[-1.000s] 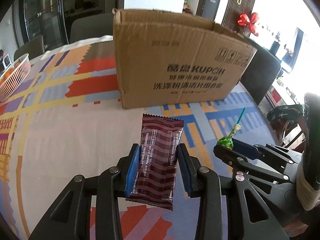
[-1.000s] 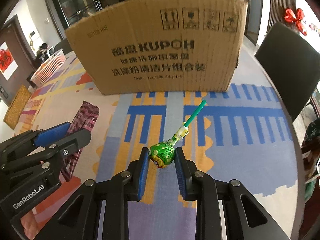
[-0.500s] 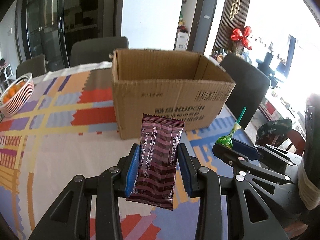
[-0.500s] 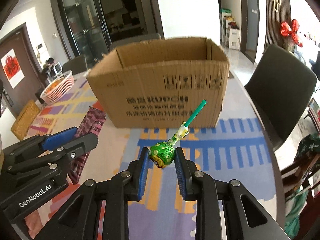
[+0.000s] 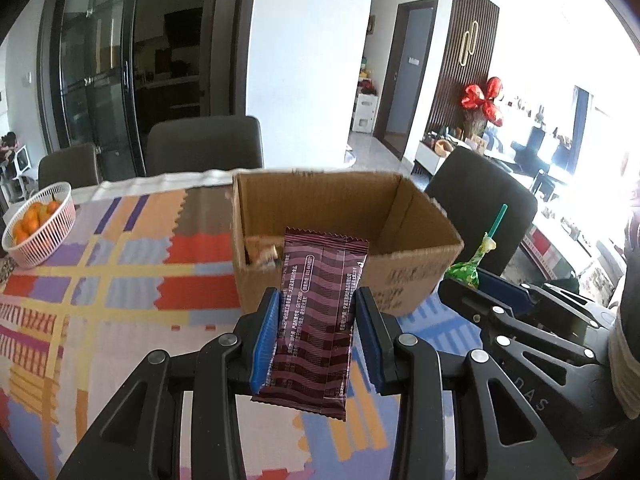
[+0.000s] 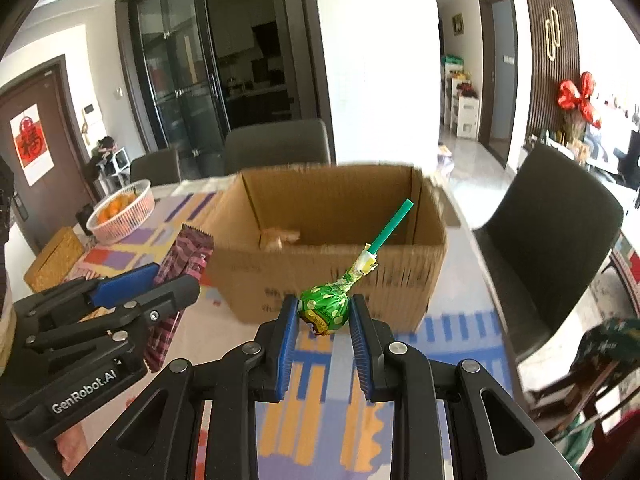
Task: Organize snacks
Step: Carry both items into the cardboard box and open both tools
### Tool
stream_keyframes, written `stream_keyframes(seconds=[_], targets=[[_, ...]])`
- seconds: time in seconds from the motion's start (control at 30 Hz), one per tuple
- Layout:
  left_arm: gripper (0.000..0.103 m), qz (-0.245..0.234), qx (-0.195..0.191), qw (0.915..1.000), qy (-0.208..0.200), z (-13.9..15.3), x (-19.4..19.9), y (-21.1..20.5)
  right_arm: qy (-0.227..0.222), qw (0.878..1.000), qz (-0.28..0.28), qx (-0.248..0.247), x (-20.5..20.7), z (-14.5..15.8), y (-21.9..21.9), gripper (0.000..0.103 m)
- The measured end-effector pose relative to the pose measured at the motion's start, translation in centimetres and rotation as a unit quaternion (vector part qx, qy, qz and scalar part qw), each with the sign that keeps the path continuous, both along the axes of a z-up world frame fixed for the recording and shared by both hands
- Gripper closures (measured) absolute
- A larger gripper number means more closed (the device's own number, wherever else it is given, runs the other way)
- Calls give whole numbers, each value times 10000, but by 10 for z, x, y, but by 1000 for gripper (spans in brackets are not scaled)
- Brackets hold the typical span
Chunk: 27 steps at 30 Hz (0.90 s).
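My left gripper (image 5: pixel 316 300) is shut on a dark maroon snack packet (image 5: pixel 316 320), held upright in the air in front of an open cardboard box (image 5: pixel 412 280). My right gripper (image 6: pixel 324 308) is shut on a green-wrapped lollipop (image 6: pixel 324 308) whose green stick points up and to the right. Both grippers hover side by side above the table, short of the box's near wall (image 6: pixel 320 276). In the left wrist view the right gripper (image 5: pixel 480 284) and lollipop (image 5: pixel 466 270) show at the right. A tan wrapped snack (image 6: pixel 280 238) lies inside the box.
A white basket of oranges (image 5: pixel 38 224) stands at the table's far left, on the patterned tablecloth (image 5: pixel 120 280). Dark chairs (image 6: pixel 552 232) stand around the far and right sides. A woven tan box (image 6: pixel 52 260) sits at the left edge.
Both grippers have risen with their snacks. The box, seen from its side before, now shows its open top and inside.
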<state>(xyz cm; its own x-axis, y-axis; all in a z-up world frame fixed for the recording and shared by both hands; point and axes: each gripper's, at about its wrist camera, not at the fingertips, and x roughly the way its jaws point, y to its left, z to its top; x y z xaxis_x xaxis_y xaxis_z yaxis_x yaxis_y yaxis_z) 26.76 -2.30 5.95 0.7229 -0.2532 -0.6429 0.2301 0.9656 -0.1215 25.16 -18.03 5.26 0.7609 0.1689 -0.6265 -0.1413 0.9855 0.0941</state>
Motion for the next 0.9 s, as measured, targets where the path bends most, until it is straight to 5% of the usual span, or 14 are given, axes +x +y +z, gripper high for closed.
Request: stream_keyframes(seconds=[0.5, 0.9], targets=[[65, -43, 428, 9980, -465, 43, 42, -7, -340, 9992, 14, -221, 36, 49, 1, 76], [65, -99, 601, 9977, -310, 49, 82, -12, -389, 9980, 3, -508, 74, 68, 3, 76]])
